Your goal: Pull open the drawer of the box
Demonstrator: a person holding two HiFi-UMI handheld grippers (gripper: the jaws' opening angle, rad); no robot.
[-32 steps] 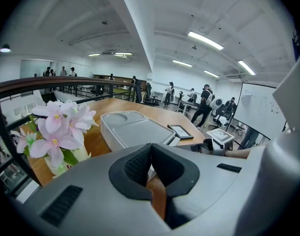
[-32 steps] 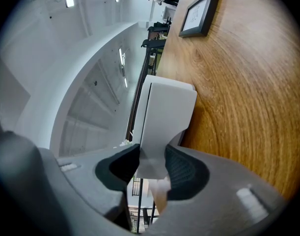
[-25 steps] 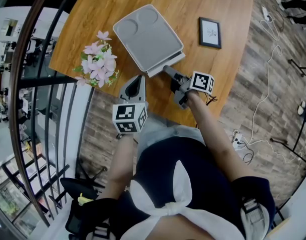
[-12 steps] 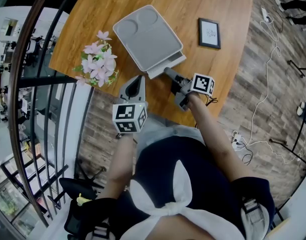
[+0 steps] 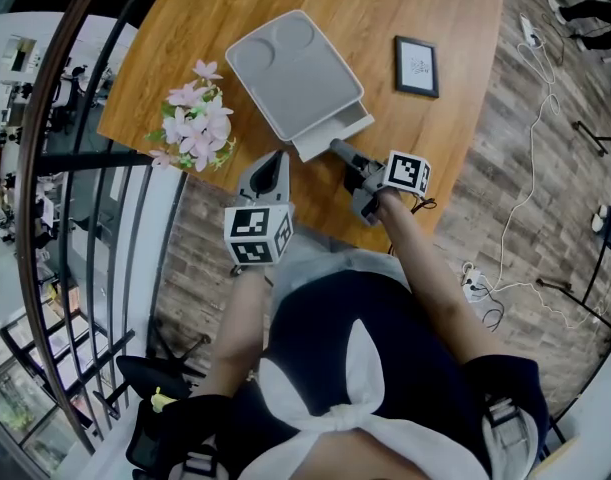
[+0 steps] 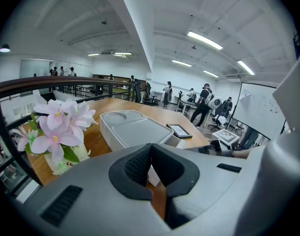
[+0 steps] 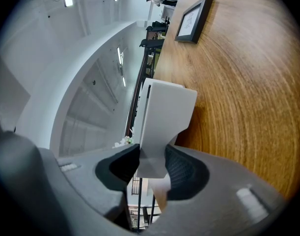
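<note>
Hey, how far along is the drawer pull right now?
Done: the drawer already sticks partly out of the box. In hand: the right gripper has its jaws clamped on the drawer's handle. Left: pulling it further out. The left gripper hangs idle off the table edge, shut and empty.

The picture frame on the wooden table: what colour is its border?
The picture frame has a black border; the head view shows it best.

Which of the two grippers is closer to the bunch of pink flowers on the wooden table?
Left. The left gripper hangs just off the table edge, beside the pink flowers; the right gripper is farther away, clamped on the white box's drawer.
</note>
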